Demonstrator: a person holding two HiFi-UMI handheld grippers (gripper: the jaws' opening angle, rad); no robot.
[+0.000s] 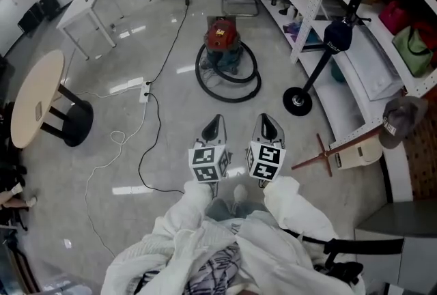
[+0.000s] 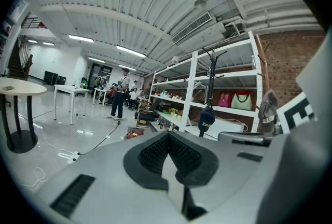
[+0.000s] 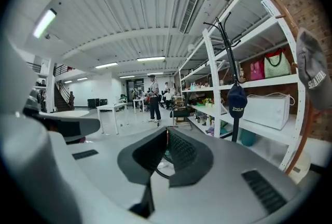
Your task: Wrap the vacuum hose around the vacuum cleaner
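Both tongs are held low and close together in front of the person. The left tongs point(image 1: 218, 119) have their ribbed pads pressed shut with nothing between them, and the right tongs point(image 1: 265, 117) are closed and empty too. They are well apart from the red vacuum cleaner point(image 1: 221, 36), which stands on the glossy floor ahead. The black vacuum hose point(image 1: 231, 100) lies in loose loops on the floor around the cleaner's base (around it, not wound on the body). A black power cord point(image 1: 171, 42) runs away from the machine across the floor. To the right, the white shelving point(image 1: 355, 75) carries the containers. A pink bag point(image 1: 391, 16) and a green bag point(image 1: 412, 48) sit side by side on one shelf, and their contents cannot be made out. Small bottles point(image 1: 283, 11) stand further along. A dark cap point(image 1: 337, 36) hangs on a coat stand point(image 1: 298, 100) just beside the shelves.
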